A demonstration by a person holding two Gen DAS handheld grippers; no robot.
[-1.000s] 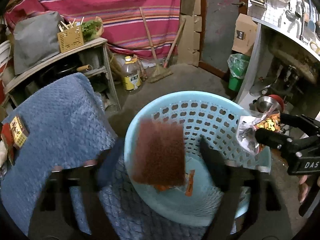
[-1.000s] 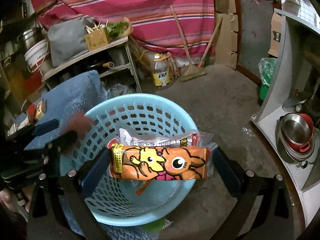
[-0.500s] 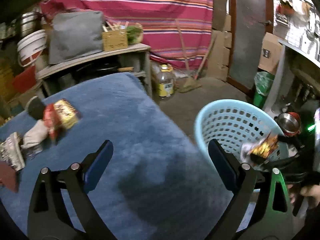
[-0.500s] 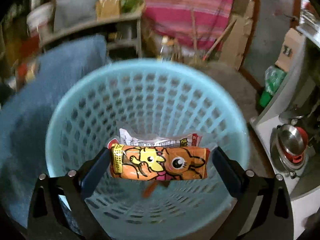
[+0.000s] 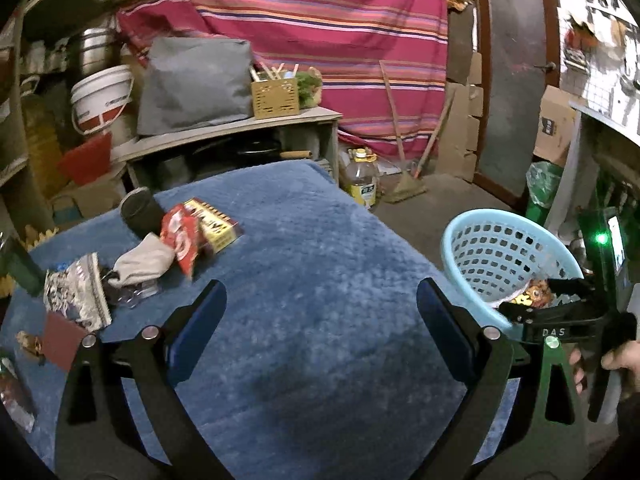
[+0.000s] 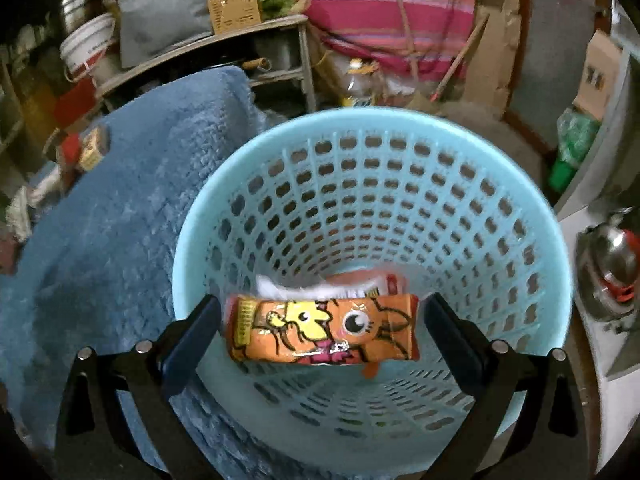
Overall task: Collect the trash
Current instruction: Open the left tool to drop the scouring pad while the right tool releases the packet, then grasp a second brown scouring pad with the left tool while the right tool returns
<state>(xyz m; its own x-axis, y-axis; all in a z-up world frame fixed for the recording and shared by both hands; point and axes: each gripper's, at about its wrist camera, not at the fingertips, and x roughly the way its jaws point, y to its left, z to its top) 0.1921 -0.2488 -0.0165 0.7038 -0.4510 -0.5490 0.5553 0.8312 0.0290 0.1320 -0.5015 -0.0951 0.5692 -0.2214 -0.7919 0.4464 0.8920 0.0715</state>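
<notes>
Both grippers differ: my right gripper (image 6: 322,332) pinches the orange wrapper (image 6: 324,330) lengthwise above the basket (image 6: 552,280); my left gripper (image 5: 320,320) gapes, empty, litter (image 5: 176,240) far-left.

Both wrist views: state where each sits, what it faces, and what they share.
Left wrist: on the left claw, open and empty, facing the blue blanket and trash pile; a hand shows at right.
Right wrist: on the right claw, pointing down into the blue basket, orange wrapper between its fingers.
Shared: basket, blanket, wrapper, striped cloth.
</notes>
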